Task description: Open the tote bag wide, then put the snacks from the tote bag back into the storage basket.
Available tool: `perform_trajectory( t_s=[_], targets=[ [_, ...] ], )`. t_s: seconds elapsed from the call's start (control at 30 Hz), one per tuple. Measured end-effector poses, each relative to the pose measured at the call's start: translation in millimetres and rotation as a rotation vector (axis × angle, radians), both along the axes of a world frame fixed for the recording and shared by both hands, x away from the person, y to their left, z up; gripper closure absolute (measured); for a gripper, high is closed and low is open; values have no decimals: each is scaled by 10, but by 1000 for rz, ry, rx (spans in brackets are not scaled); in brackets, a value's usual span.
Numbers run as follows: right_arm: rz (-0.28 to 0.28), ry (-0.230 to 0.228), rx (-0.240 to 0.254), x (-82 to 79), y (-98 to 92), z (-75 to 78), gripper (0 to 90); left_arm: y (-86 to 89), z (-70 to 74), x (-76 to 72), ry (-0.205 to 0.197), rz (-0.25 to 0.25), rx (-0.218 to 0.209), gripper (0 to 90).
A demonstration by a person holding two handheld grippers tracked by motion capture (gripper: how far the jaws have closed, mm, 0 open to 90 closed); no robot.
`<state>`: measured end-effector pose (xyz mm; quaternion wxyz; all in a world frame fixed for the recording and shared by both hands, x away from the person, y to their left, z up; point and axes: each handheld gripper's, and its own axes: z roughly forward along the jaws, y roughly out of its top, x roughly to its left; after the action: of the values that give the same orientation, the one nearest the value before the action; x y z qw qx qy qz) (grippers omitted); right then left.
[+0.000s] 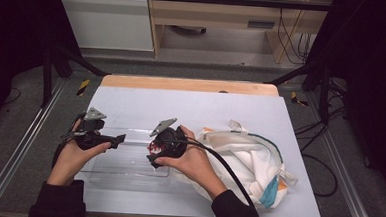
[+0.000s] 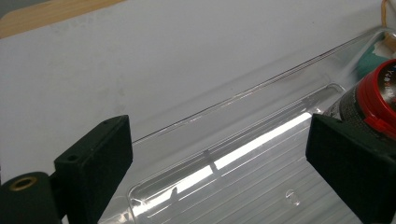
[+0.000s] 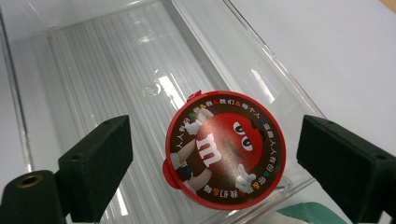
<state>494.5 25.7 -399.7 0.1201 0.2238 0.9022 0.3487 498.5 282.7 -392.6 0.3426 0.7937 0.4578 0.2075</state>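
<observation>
Tray: the clear tray lies near you at the left of the table, its long axis running left to right.
Bag: the white cloth bag sits just right of the tray.
Right gripper: your right gripper stands wide, its pads clear of the tub on both sides.
Left gripper: your left gripper is spread wide with nothing between the jaws, over the tray's left part.
Tub: the red-lidded candy tub stands upright at the tray's right end, directly under your right gripper, which is the nearer.

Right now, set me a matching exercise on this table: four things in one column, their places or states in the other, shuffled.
Things:
1. candy tub
2. clear plastic tray
3. cloth bag
4. right gripper

Places or states:
A. lies crumpled at the table's right
B. fingers open, either side of the red lid
C. stands in the tray, red lid up
D. lies between the person's hands

Pairs: 1-C, 2-D, 3-A, 4-B
</observation>
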Motion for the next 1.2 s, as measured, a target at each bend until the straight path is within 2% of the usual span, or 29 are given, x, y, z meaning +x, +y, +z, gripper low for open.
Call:
perform_trajectory(
  t_s=[0.27, 0.43, 0.53, 0.67, 0.8, 0.93, 1.2],
  targets=[
    [-43, -30, 39, -31, -184, 120, 102, -43, -23, 8, -6, 7, 21, 73],
    [-63, -40, 43, -41, -290, 148, 97, -63, -18, 0, -5, -1, 34, 73],
    [-96, -71, 39, -63, -366, 174, 99, -65, -22, -1, -3, -1, 39, 73],
    [-129, -67, 73, -95, -502, 194, 96, -64, -44, 8, 5, 8, 49, 73],
    [-164, -75, 52, -112, -596, 253, 102, -53, -43, 11, 3, 11, 48, 73],
    [-193, -108, 71, -124, -730, 359, 97, -35, -35, 9, -2, 19, 41, 73],
    [-235, -115, 99, -132, -963, 422, 93, -40, 16, -29, -14, 11, 32, 73]
  ],
)
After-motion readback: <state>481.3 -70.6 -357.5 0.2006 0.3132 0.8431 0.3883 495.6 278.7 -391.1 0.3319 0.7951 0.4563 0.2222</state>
